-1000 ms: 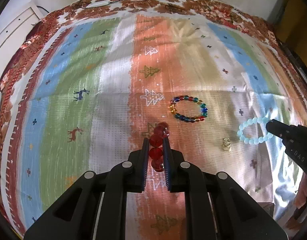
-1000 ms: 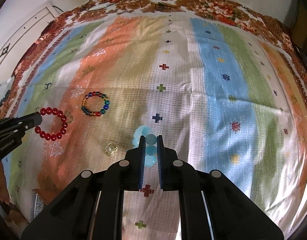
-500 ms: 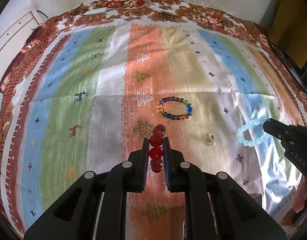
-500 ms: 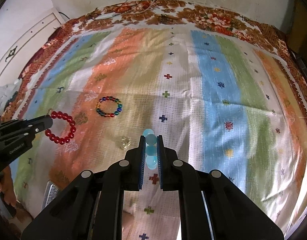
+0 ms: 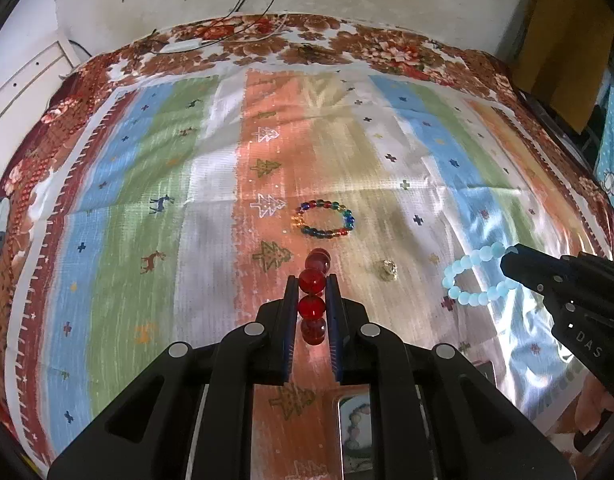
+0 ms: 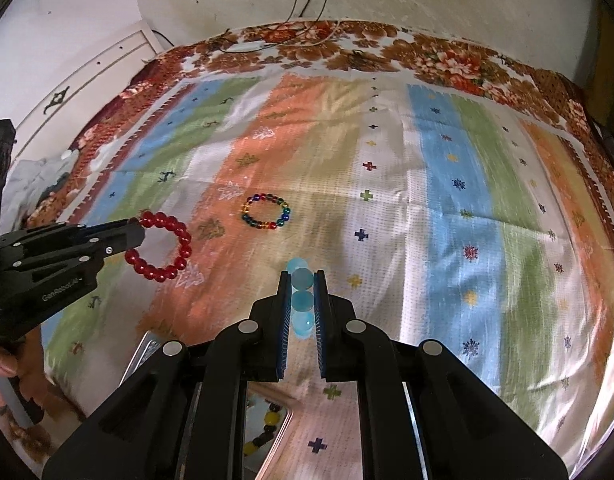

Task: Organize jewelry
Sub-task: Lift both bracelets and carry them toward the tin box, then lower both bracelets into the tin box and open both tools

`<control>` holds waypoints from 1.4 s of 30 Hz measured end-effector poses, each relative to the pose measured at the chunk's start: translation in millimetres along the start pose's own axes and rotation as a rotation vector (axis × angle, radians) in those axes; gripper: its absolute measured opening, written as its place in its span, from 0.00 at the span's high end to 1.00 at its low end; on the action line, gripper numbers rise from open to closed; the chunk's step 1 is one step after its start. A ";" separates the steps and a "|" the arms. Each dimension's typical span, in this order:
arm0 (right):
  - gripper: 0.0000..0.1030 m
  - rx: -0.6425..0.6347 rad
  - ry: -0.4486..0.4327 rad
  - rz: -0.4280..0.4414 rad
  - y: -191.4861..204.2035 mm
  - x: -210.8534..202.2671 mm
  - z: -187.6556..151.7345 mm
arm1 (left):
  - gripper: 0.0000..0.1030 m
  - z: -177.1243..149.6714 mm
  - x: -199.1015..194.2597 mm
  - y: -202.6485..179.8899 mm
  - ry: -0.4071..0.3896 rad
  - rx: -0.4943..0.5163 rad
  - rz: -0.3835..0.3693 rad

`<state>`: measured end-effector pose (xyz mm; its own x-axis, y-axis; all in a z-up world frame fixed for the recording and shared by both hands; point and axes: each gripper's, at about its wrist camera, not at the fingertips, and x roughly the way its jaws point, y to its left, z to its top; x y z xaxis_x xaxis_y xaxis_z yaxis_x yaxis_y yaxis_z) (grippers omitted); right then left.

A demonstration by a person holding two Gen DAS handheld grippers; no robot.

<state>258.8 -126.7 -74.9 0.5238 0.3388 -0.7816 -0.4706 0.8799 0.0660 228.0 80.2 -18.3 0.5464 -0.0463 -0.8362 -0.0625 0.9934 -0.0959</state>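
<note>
CHANGE: both bracelets now hang clear of the bedspread (image 5: 211,216), lifted since a second ago, likely bound for the tray (image 6: 147,354) below | LEFT: left gripper (image 5: 311,294) clamps red bracelet (image 5: 313,306) | RIGHT: right gripper (image 6: 303,292) clamps pale blue bracelet (image 6: 301,302) | COUNT: three bracelets, multicoloured bracelet (image 5: 325,219) left lying; one small gold piece (image 5: 388,269), perhaps a ring

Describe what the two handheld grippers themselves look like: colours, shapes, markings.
Both are matte black plastic. The left gripper and the right gripper each have two flat, parallel fingers lined with blue ribbed pads, on angular linkage arms with round silver pivot pins. White lettering is printed on each one's side, too small to read fully. No cables or sleeves show.
</note>
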 end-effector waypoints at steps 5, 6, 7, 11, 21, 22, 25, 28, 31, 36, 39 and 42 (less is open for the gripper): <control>0.89 -0.010 -0.016 0.010 6.3 -10.6 -6.6 | 0.88 -5.7 -8.9 -4.4 -0.013 0.008 -0.011; 0.89 -0.012 -0.019 0.011 7.1 -12.0 -7.3 | 0.88 -6.8 -11.0 -5.4 -0.017 0.010 -0.013; 0.89 -0.014 -0.023 0.014 8.2 -14.3 -8.5 | 0.88 -7.2 -12.3 -6.1 -0.019 0.011 -0.014; 0.89 -0.021 -0.026 0.020 9.7 -18.5 -13.4 | 0.88 -11.9 -22.9 -11.3 -0.036 0.024 -0.028; 0.89 -0.029 -0.056 0.058 14.0 -38.7 -23.1 | 0.87 -26.9 -42.3 -23.0 -0.069 0.054 -0.058; 0.89 -0.031 -0.057 0.062 14.5 -40.2 -24.5 | 0.87 -28.9 -44.1 -23.9 -0.072 0.056 -0.061; 0.89 -0.042 -0.059 0.075 18.1 -45.2 -30.2 | 0.87 -33.2 -48.0 -24.8 -0.077 0.062 -0.067; 0.89 -0.052 -0.056 0.082 21.7 -47.8 -35.5 | 0.87 -37.3 -51.1 -26.3 -0.080 0.067 -0.070; 0.89 -0.058 -0.051 0.087 23.8 -48.6 -40.5 | 0.87 -40.9 -54.0 -27.3 -0.083 0.068 -0.077; 0.89 -0.067 -0.039 0.095 26.5 -49.7 -47.9 | 0.87 -48.8 -56.8 -30.1 -0.082 0.077 -0.081; 0.89 -0.071 -0.031 0.101 28.7 -50.1 -52.8 | 0.87 -53.1 -56.8 -30.3 -0.076 0.073 -0.083; 0.89 -0.071 -0.027 0.107 29.8 -51.2 -56.5 | 0.87 -56.8 -56.4 -29.1 -0.069 0.070 -0.081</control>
<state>177.8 -136.7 -68.0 0.4862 0.4389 -0.7556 -0.5735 0.8127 0.1030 151.6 48.0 1.0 0.6032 -0.1219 -0.7882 0.0417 0.9917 -0.1214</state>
